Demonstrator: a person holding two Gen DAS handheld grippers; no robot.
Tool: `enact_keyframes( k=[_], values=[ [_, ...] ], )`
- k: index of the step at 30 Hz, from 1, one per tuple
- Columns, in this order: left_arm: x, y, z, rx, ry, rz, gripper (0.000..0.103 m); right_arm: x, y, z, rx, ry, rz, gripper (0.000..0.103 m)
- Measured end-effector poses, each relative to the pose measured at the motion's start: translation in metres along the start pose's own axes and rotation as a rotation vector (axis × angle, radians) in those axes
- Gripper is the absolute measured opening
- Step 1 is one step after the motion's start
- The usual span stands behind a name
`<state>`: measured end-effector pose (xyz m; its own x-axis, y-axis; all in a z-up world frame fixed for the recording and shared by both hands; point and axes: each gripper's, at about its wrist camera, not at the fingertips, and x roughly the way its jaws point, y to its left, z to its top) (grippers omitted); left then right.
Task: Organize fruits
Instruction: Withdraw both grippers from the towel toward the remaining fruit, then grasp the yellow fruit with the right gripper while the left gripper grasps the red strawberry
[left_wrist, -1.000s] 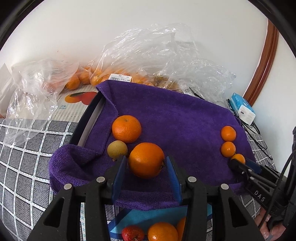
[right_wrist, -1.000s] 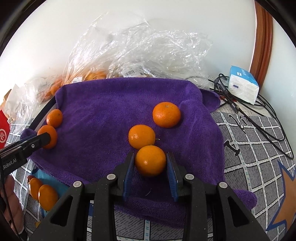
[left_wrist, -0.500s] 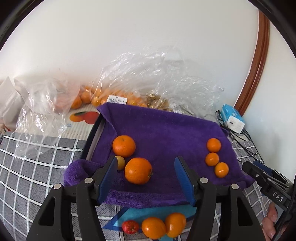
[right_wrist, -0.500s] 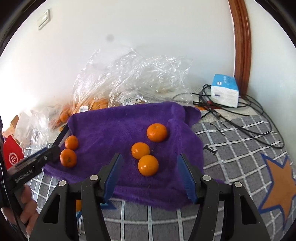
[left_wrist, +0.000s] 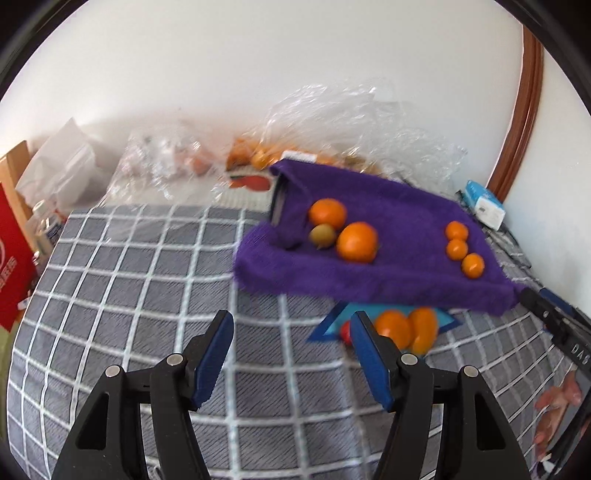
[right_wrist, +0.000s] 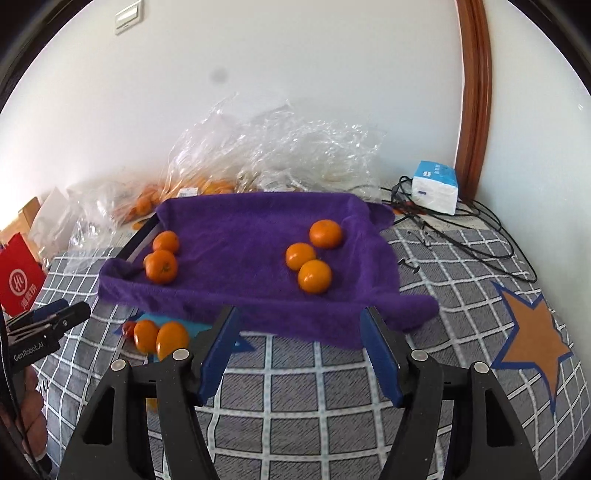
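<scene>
Left wrist view, left to right: left gripper (left_wrist: 290, 349) fingers (left_wrist: 212, 354) were parted and empty, with only the checked bed cover (left_wrist: 129, 266) between them. Right of that sat the purple towel (left_wrist: 399, 236), draped over what looked like a tray. On its left side were two big oranges (left_wrist: 357, 242) and one small greenish-yellow fruit (left_wrist: 322, 235), all touching. On its right side was a row of three mandarins (left_wrist: 456, 249). Below the towel's front edge, on a blue patch (left_wrist: 445, 319), two loose mandarins (left_wrist: 393, 328) and a small red fruit (left_wrist: 345, 331) lay unsorted.

Right wrist view, same order: the left gripper showed at the left edge, with the loose fruit just right of it. The big-orange group (right_wrist: 161, 266) was on the towel's left, the greenish fruit hidden from this angle. The mandarin group (right_wrist: 314, 276) was on the right, well apart. Right gripper (right_wrist: 299, 345) fingers (right_wrist: 380, 350) were opening, with nothing between them, hovering short of the towel edge.

Status, my read: six fruits were grouped by size and both grippers were free. At least the three loose fruits at the front remained. More oranges sat in the plastic bags (right_wrist: 207, 184) by the wall; I couldn't tell if they were in scope.
</scene>
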<state>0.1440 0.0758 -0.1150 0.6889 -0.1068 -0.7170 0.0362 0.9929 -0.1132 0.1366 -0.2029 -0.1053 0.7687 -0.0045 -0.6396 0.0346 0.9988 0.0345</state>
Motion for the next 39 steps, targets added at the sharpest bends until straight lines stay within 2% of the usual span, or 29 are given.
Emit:
enact_keyframes(
  k=[5, 12, 14, 20, 24, 26, 27, 29, 31, 34, 39],
  values=[
    [0.003, 0.018, -0.021, 0.003, 0.016, 0.050, 0.063, 0.002, 0.012, -0.016, -0.005, 0.039, 0.023, 0.064],
    [0.004, 0.036, -0.033, -0.083, 0.003, -0.013, 0.063, 0.007, 0.035, -0.035, -0.063, 0.090, 0.079, 0.061],
    [0.003, 0.038, -0.035, -0.098, -0.013, -0.017, 0.063, 0.007, 0.043, -0.040, -0.077, 0.097, 0.118, 0.060],
    [0.006, 0.037, -0.037, -0.098, 0.007, -0.024, 0.063, 0.010, 0.067, -0.050, -0.092, 0.131, 0.234, 0.057],
    [0.003, 0.039, -0.038, -0.111, -0.002, -0.024, 0.063, 0.014, 0.086, -0.056, -0.139, 0.149, 0.259, 0.057],
    [0.004, 0.040, -0.038, -0.119, -0.002, -0.025, 0.063, 0.020, 0.093, -0.059, -0.149, 0.166, 0.268, 0.052],
    [0.004, 0.040, -0.038, -0.120, 0.000, -0.025, 0.063, 0.023, 0.096, -0.059, -0.154, 0.176, 0.266, 0.050],
    [0.005, 0.041, -0.037, -0.118, 0.002, -0.027, 0.063, 0.033, 0.099, -0.061, -0.163, 0.213, 0.237, 0.038],
    [0.005, 0.040, -0.038, -0.114, 0.003, -0.038, 0.063, 0.031, 0.099, -0.060, -0.167, 0.190, 0.220, 0.028],
    [0.004, 0.037, -0.038, -0.097, 0.004, -0.042, 0.063, 0.024, 0.087, -0.055, -0.134, 0.163, 0.227, 0.027],
    [0.006, 0.032, -0.039, -0.074, 0.016, -0.044, 0.063, 0.015, 0.047, -0.047, -0.083, 0.115, 0.136, 0.027]
  ],
)
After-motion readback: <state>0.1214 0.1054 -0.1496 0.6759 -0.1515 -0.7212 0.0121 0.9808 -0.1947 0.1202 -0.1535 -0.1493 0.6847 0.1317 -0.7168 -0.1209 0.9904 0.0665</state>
